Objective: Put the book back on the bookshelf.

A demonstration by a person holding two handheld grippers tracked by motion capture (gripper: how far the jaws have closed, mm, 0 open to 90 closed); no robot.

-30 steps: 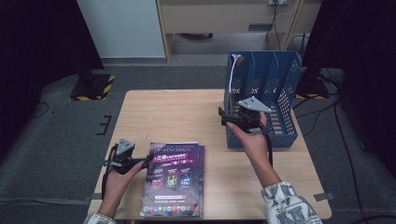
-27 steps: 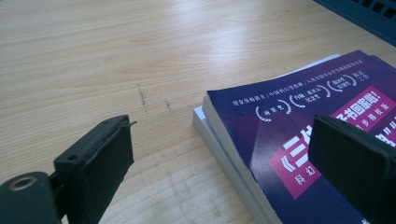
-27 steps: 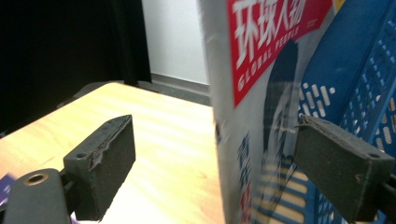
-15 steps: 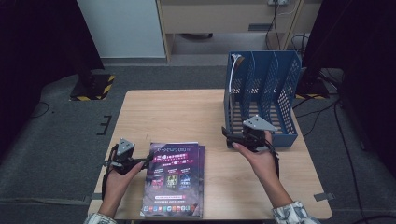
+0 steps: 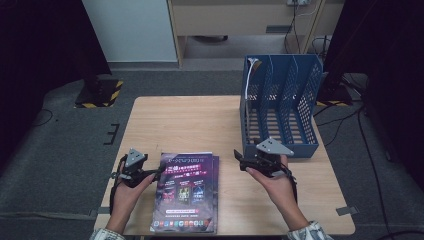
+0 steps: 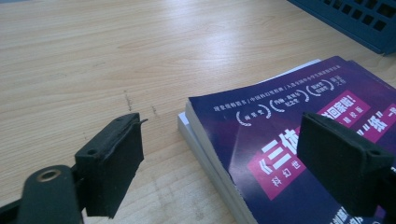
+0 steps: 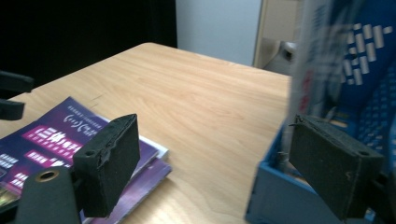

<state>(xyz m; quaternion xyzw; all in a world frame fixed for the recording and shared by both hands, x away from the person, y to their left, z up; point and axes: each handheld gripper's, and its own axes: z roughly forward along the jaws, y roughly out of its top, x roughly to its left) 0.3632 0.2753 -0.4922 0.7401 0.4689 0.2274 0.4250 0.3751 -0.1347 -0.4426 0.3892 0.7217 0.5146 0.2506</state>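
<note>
Left gripper (image 5: 159, 168) sits low at the near left of the desk (image 5: 190, 120), at the left edge of the books (image 5: 186, 192). Jaws well apart and have just been closing a little. In the left gripper view one pad stands over bare wood to the side of the stack, the other over the purple cover near its far corner — the corner of the stack lies in the gap between them. Pads not pressing on it; whether the one over the cover touches it I cannot tell.

Books: two purple-covered volumes stacked flat at the near edge of the desk, centre-left, the top one slightly askew so the lower one shows along the right side.

Right gripper (image 5: 239, 160) is held just off the near left corner of the blue rack (image 5: 280, 115), to the right of the books and apart from them. Jaws wide and have just been closing slightly — nothing between them. In the right gripper view one pad hangs above the right edge of the books, the other in front of the rack's near wall; contact with the wall cannot be told.

Rack stands upright at the far right of the desk; a thin white item (image 5: 254, 63) leans in its leftmost slot.
</note>
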